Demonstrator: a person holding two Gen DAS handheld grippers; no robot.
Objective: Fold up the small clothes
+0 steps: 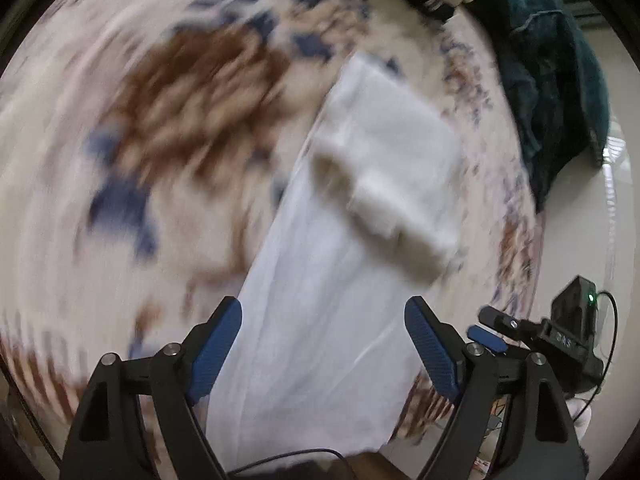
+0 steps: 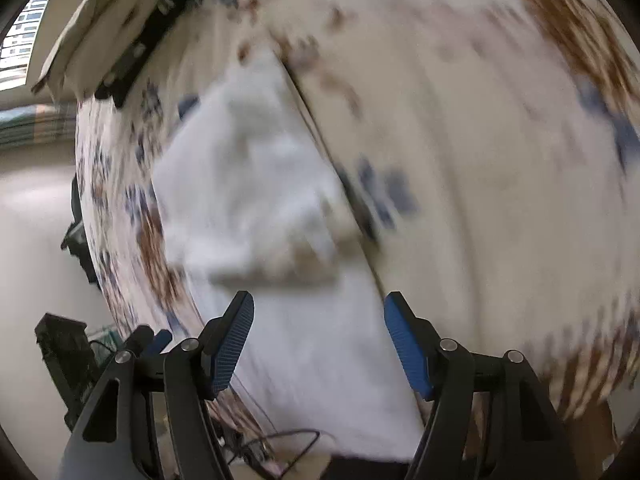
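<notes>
A small white garment (image 1: 384, 168) lies folded on a long white cloth (image 1: 320, 340) spread over a floral-patterned surface (image 1: 160, 120). Both views are blurred by motion. My left gripper (image 1: 323, 350) is open and empty, above the near part of the white cloth, short of the garment. The right wrist view shows the same garment (image 2: 256, 200) on the white cloth (image 2: 320, 380). My right gripper (image 2: 319, 344) is open and empty, just short of the garment's near edge. The other gripper shows at the edge of each view (image 1: 520, 332) (image 2: 148, 342).
A dark teal fabric heap (image 1: 552, 88) lies at the far right of the patterned surface, by a pale floor (image 1: 600, 220). A flat cardboard-like item on a black base (image 2: 112, 28) sits at the far left corner. Cables (image 2: 280, 444) trail near the front edge.
</notes>
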